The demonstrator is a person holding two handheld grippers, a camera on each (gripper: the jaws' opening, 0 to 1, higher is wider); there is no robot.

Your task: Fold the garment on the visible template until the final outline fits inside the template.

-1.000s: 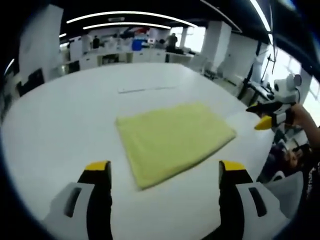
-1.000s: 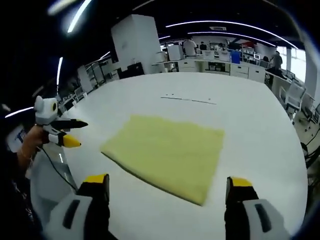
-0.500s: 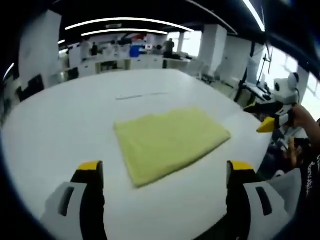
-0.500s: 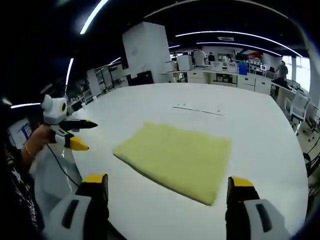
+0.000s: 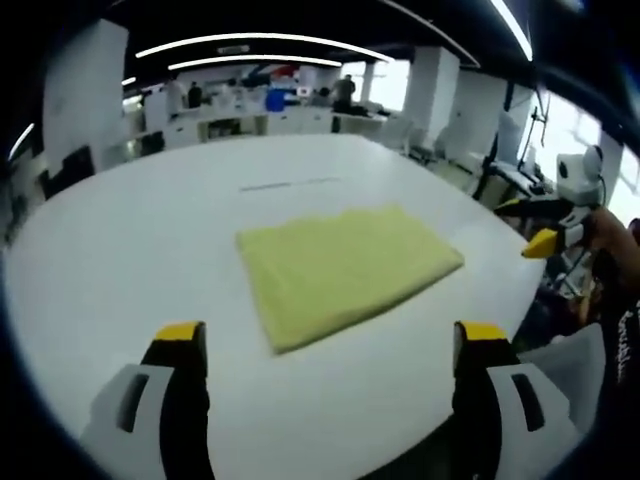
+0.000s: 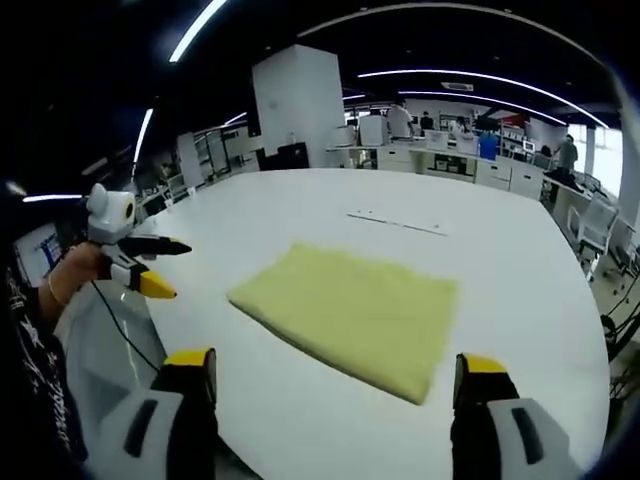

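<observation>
On desk, mid-surface: yellow garment [image 5: 345, 272] lies flat, folded to a rough rectangle with several layers showing along its near edge; same garment in right gripper view [image 6: 350, 315], edges fairly straight, one corner pointing toward the camera.
Desk: large white top [image 5: 120, 260], bare around the cloth; also seen in right gripper view [image 6: 510, 270].
Template marks: thin dark line on the desk beyond the garment's far edge [image 5: 290, 184], apart from the cloth; in right gripper view it reads as a short line with small dots [image 6: 395, 222]. Full outline of a template cannot be made out.
Left gripper: jaws spread wide at the bottom of the left gripper view [image 5: 330, 340], yellow tips, nothing between them, held above the desk short of the garment's near edge. From the right gripper view it sits off the desk edge at left [image 6: 150, 268], held in a hand [image 6: 72, 268], jaws apart, nothing held.
Right gripper: jaws spread wide and empty in its own view [image 6: 338, 368], short of the cloth. In the left gripper view it appears beyond the desk's right edge [image 5: 535, 225], clear of the garment, jaws apart.
Background: open office with white counters [image 5: 260, 118], ceiling light strips, people standing far off.
</observation>
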